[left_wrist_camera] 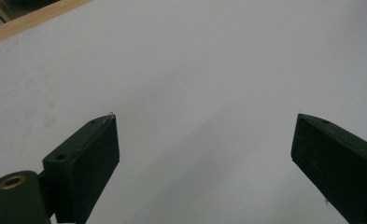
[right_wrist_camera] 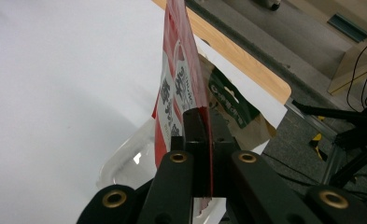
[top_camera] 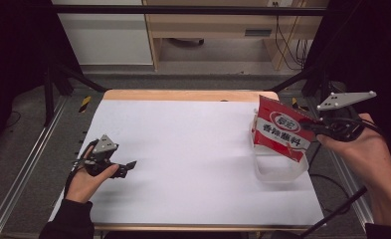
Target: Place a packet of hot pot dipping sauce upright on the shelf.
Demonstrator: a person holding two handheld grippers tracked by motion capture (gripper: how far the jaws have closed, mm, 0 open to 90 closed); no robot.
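Note:
A red and white snack packet [top_camera: 281, 130] hangs upright over a clear plastic container [top_camera: 277, 169] at the table's right side. My right gripper [top_camera: 316, 128] is shut on the packet's right edge. Seen from the right gripper view, the packet [right_wrist_camera: 179, 88] stands edge-on, pinched between the two black jaws of the right gripper [right_wrist_camera: 204, 114], and the container [right_wrist_camera: 125, 161] lies below it. My left gripper [top_camera: 126, 168] rests low at the table's left with its jaws open. Its two fingers [left_wrist_camera: 85, 158] stand wide apart over bare white surface, nothing between them.
The table [top_camera: 183, 149] has a white top with a wooden far edge [top_camera: 183, 94]. A green and brown packet [right_wrist_camera: 232, 109] lies behind the red one, near the table's far right corner. Metal frame rails [top_camera: 24, 169] run along both sides.

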